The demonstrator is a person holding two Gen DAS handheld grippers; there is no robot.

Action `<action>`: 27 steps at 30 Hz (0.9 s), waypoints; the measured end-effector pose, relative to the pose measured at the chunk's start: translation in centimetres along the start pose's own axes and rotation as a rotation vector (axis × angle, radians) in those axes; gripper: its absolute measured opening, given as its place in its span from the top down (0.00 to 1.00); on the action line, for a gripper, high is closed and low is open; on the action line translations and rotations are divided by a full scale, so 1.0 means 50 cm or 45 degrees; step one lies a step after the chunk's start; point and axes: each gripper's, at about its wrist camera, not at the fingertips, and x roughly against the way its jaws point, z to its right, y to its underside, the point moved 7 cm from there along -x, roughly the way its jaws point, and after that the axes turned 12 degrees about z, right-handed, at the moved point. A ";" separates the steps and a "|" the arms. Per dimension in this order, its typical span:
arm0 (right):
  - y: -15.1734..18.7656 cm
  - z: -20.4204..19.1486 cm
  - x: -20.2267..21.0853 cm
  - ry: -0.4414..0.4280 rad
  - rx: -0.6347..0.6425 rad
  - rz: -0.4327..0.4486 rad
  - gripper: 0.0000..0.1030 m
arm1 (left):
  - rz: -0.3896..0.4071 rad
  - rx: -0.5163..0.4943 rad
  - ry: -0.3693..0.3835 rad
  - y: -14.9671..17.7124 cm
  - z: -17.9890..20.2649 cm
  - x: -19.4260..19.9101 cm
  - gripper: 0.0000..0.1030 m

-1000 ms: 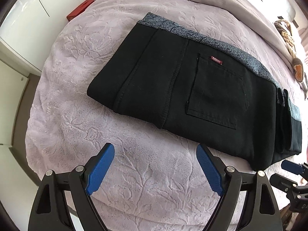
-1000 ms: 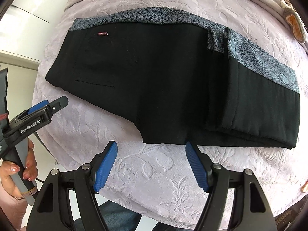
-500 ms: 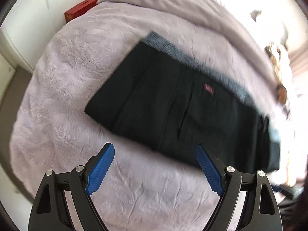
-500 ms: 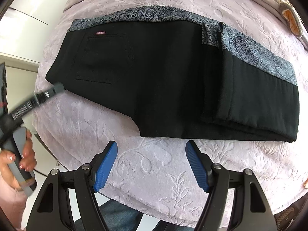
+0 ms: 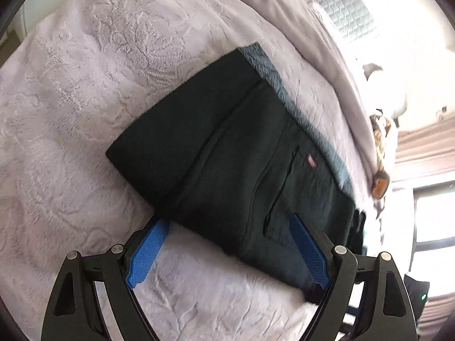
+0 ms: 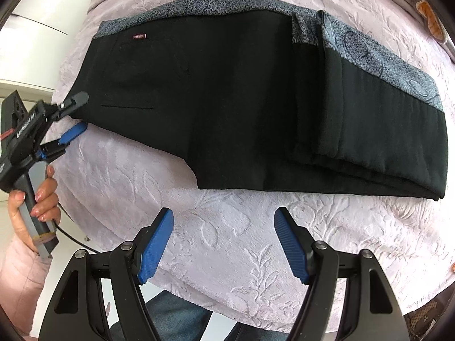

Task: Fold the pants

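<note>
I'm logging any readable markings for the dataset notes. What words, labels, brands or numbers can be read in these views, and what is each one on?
"FASHION", as far as it can be made out: white letters on the small red tag at the pocket of the black pants.
White lettering on the side of the left gripper: too tilted and small to read.
The same red tag in the left wrist view: blurred, unreadable.

Inspector A: What surface is recorded?
Inspector B: A bed [image 6: 227, 236], covered by a pale lilac embossed blanket [image 5: 113, 65].
Inspector A: What is laid directly on it?
Inspector B: Black pants [image 6: 227, 99], folded flat; a grey patterned waistband [image 6: 216, 2] is noted along the far edge.
</note>
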 end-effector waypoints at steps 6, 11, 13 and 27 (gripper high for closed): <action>-0.004 -0.012 -0.012 -0.007 0.017 -0.013 0.26 | 0.014 0.039 0.005 -0.011 0.002 -0.032 0.10; -0.022 -0.030 -0.013 -0.020 0.025 0.007 0.26 | 0.064 0.037 -0.044 -0.020 0.022 -0.019 0.10; -0.037 -0.031 -0.004 -0.032 0.029 0.031 0.26 | 0.145 -0.013 -0.020 -0.033 0.055 0.006 0.12; -0.281 -0.087 0.068 -0.162 0.126 0.203 0.26 | 0.308 -0.684 -0.440 -0.021 0.153 -0.012 0.65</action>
